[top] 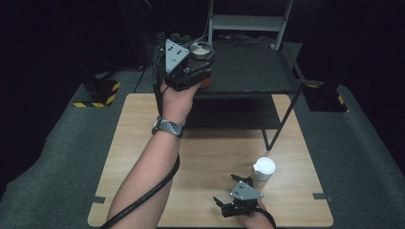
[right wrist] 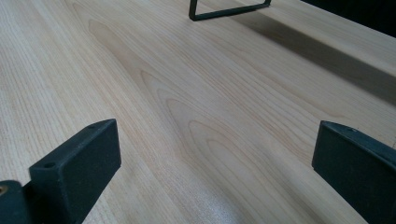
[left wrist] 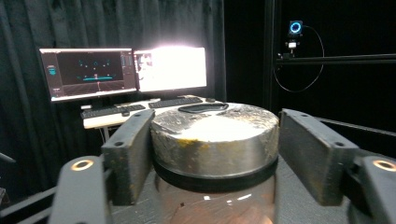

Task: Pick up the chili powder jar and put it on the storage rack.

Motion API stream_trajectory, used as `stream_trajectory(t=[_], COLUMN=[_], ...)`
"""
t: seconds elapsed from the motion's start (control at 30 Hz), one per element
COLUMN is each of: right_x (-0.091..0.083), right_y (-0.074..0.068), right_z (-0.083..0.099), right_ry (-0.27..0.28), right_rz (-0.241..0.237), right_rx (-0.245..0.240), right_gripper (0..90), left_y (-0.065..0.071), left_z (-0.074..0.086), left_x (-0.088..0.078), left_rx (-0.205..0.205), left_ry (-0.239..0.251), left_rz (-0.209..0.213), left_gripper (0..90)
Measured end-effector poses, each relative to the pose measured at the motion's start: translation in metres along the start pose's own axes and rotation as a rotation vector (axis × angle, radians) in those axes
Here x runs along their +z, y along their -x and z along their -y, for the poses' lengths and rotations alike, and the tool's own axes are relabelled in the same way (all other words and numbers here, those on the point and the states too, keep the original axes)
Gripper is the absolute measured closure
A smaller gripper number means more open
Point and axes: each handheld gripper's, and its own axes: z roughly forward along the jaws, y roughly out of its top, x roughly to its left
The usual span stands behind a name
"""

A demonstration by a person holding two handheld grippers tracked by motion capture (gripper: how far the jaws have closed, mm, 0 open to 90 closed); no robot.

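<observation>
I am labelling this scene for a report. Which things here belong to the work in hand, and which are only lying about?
In the work:
- left gripper, jaws around the jar, gaps at both sides
- jar with metal lid
- black shelf under it

Lying about:
- white cup on the wooden table
- right gripper, open

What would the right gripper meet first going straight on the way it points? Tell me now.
Probably the bare wooden tabletop: the right gripper, jaws open, tilts down at it. If it skimmed level, the rack's black foot farther ahead would come next; depth is hard to judge.
</observation>
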Motion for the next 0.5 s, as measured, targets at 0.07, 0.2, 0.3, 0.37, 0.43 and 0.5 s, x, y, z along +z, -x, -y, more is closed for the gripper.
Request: stream_trajectory(t=[0.07,0.2,0.3,0.37,0.43,0.5], right_x=[0.000,0.000,0.000,0.000,0.000,0.000], right_y=[0.000,0.000,0.000,0.000,0.000,0.000], right_z=[0.000,0.000,0.000,0.000,0.000,0.000], right_ry=[-0.001,-0.001,0.001,0.001,-0.002,-0.003], right_rz=[-0.001,-0.002,-0.003,-0.003,-0.003,-0.002], right_rx=[-0.001,-0.002,-0.006,-0.006,-0.006,-0.008], right_gripper=[0.3,0.2,0.3,0.3,0.3,0.3], left_y=[0.002,0.008,0.008,0.008,0.010,0.010], left_z=[0.001,0.002,0.002,0.001,-0.002,-0.003], left_x=[-0.002,-0.006,-0.010,-0.013,-0.017,-0.020], left_rx=[-0.006,0.004,-0.008,-0.001,0.011,0.011], left_ry=[0.004,0.003,0.000,-0.003,-0.009,-0.012], left_rz=[-0.004,-0.022,-0.010,-0.001,-0.001,0.000], left_gripper=[21.5,3.9,0.4,0.4,0.3,0.3])
